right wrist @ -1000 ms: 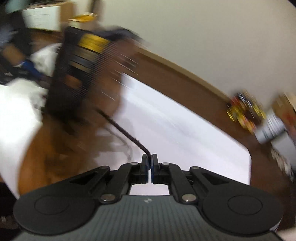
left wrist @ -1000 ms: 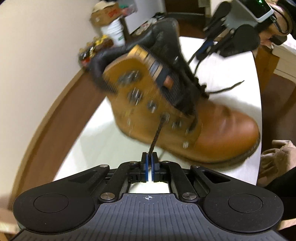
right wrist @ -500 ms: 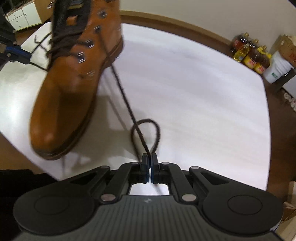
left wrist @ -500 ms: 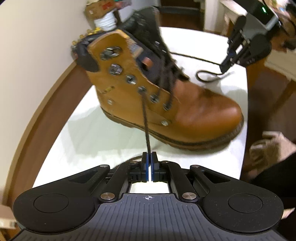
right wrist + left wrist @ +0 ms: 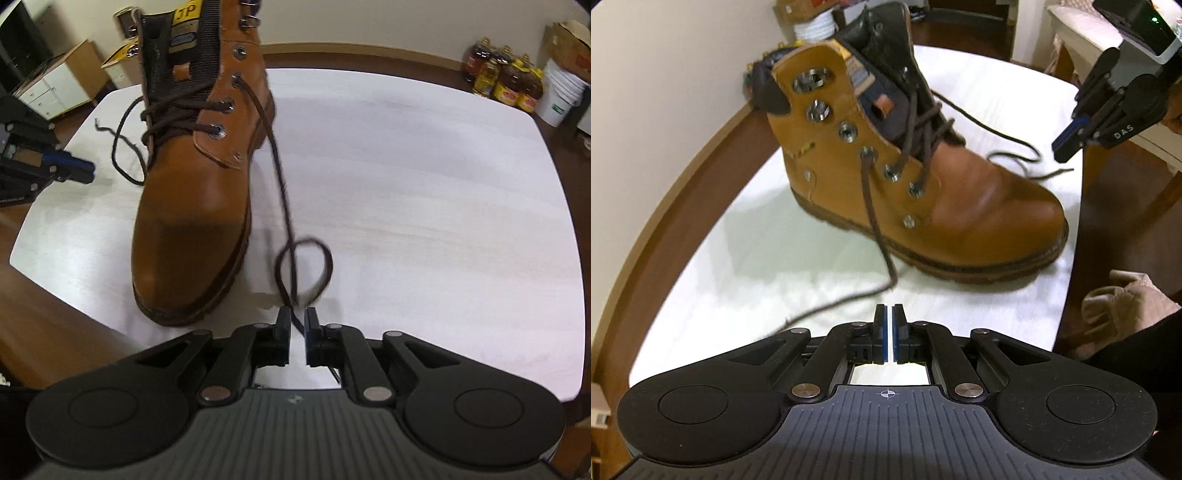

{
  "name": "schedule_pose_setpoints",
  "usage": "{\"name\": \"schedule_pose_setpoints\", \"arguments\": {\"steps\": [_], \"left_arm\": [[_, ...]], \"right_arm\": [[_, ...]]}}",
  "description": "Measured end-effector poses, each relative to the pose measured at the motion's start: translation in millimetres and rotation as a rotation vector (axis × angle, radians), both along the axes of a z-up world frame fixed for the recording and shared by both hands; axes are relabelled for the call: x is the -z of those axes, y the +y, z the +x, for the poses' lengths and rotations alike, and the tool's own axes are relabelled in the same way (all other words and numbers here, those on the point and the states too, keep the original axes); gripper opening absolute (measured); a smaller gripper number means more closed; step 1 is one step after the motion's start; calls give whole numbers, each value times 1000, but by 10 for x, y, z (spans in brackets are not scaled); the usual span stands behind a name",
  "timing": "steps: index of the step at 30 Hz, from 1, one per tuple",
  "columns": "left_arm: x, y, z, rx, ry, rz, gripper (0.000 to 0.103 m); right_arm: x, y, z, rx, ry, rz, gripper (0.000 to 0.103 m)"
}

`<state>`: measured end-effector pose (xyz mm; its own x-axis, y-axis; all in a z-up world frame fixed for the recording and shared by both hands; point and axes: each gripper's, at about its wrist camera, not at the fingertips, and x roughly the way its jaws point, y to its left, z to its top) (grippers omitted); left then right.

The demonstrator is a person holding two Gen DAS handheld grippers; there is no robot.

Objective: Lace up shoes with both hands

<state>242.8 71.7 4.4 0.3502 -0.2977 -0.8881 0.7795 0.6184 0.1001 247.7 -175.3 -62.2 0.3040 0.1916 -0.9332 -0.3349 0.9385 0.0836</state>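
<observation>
A tan leather boot (image 5: 945, 192) with a thick dark lugged sole stands upright on the white desk (image 5: 424, 177), toe toward the desk's near edge in the right wrist view. Round metal eyelets (image 5: 868, 152) line its collar; the upper ones are unthreaded. The dark brown lace (image 5: 275, 155) crosses the lower eyelets. One end trails from the boot's side and curls into a loose loop on the desk; the other end (image 5: 1015, 142) lies slack on the far side.

The left tool (image 5: 887, 320) has its blue pads almost touching and grips nothing. The right tool (image 5: 297, 320) is slightly parted, the lace passing loosely between its fingers. Wide bare desk lies beside the boot, its rounded corners edged by brown floor.
</observation>
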Motion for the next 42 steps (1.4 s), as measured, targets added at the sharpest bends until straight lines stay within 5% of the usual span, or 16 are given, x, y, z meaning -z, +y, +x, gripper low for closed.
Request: {"name": "schedule_pose_setpoints", "arguments": {"steps": [7,16,22,27,31,34,38,42], "left_arm": [[17,86,-139,-18,39,11,2],[12,43,-170,-26,35,-5,3],[-59,41,-150,-49,30,-39,3],[-201,-63,-110,-59,56,-129,5],[-356,-272,-65,-50,99,-235,16],[-456,-454,-79,-20,108,-294,19],[-472,-679,-131,28,107,-308,19],[-430,-774,-164,51,130,-314,19]], "right_arm": [[53,-138,-105,40,5,-41,14],[241,345,-67,-261,-49,-206,13],[298,364,7,-252,-9,-179,3],[153,-17,83,126,106,165,2],[67,-365,1,562,163,567,2],[44,-459,-97,779,179,776,2],[72,-414,-186,898,215,954,2],[87,-354,-211,907,237,991,2]]}}
